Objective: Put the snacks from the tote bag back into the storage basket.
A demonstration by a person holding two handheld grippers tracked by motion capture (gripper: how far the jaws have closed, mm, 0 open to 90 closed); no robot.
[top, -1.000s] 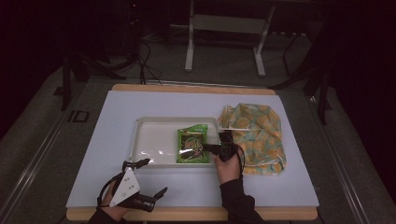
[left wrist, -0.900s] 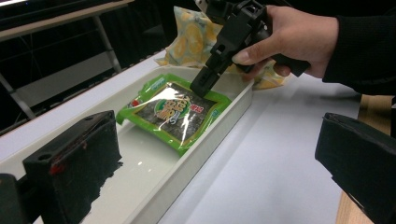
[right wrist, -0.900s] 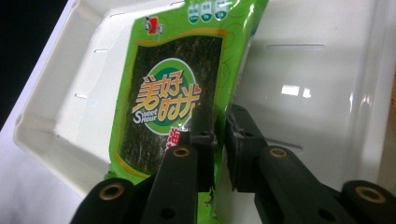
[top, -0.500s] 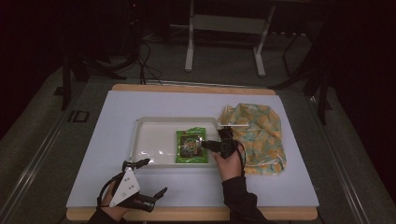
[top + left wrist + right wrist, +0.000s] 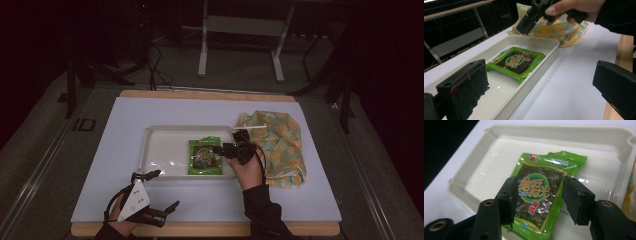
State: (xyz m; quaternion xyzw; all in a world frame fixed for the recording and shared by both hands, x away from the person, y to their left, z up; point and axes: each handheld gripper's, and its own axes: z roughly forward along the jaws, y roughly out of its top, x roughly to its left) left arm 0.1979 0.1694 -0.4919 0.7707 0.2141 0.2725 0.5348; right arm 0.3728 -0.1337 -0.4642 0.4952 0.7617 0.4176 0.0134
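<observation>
At 7 o'clock on the table (image 5: 310,200), close to the front edge: left gripper (image 5: 167,189) parked, fingers apart, nothing between them; best left there, well clear of the work. Farther in, at the centre: white tray (image 5: 160,150), with the green seaweed packet (image 5: 206,156) lying flat on its floor toward the 3 o'clock end, label up. Just above that packet: right gripper (image 5: 537,192), fingers (image 5: 507,197) spread to either side of the label, just been opening, pressing on nothing, only air between them. Judged as the let-go after setting the packet down. To finish well: open a touch wider to avoid dragging the crinkly film, then lift straight up before swinging off toward 3 o'clock, minding the tray's rim on that side. Check for any corner riding up the wall; looks flat for now. Avoid a low sweep: real risk of nudging or flipping so light a packet. Beyond, at 2 o'clock from the tray and just beside its rim: yellow-patterned bag (image 5: 280,145), slumped on the table, to be approached from above and not across the tray.
</observation>
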